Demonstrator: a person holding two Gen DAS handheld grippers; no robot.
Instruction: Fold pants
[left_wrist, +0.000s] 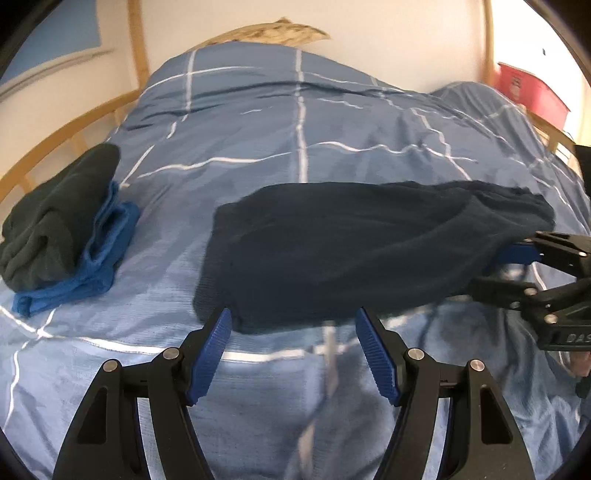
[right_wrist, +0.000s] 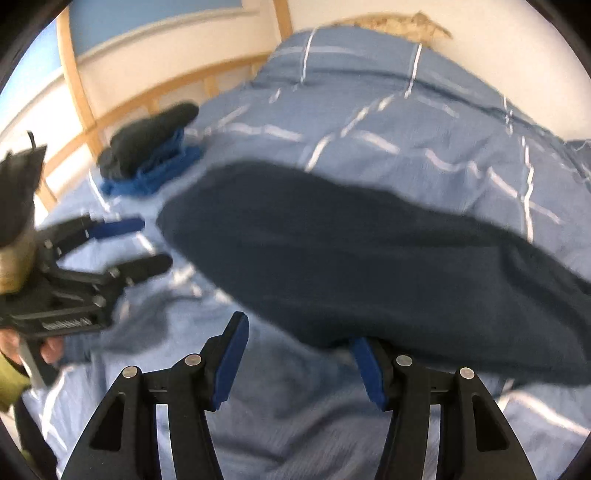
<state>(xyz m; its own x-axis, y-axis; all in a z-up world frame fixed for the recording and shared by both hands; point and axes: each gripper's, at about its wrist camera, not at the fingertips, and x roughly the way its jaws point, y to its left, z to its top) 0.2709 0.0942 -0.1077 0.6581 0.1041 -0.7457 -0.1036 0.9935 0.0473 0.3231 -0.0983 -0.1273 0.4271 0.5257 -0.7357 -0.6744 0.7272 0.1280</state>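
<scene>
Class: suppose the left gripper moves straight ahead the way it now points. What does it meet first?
Most likely the near edge of the dark pants on the blue duvet; the open left gripper sits just short of it, though depth is uncertain.

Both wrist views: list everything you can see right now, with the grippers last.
Pants: one, dark navy, laid across the middle of the bed, apparently already folded.
Folded clothes stack: one pile, dark green piece on top of a bright blue one, near the bed's left edge.
Duvet: one, light blue with white grid lines, covering the bed.
Bed frame: light wood rails, along the left side.
Red box: one, far right by the wall.
Left gripper: black with blue pads, jaws open, just short of the pants' near edge.
Right gripper: same build, jaws open, its right pad tucked under the pants' edge.
</scene>
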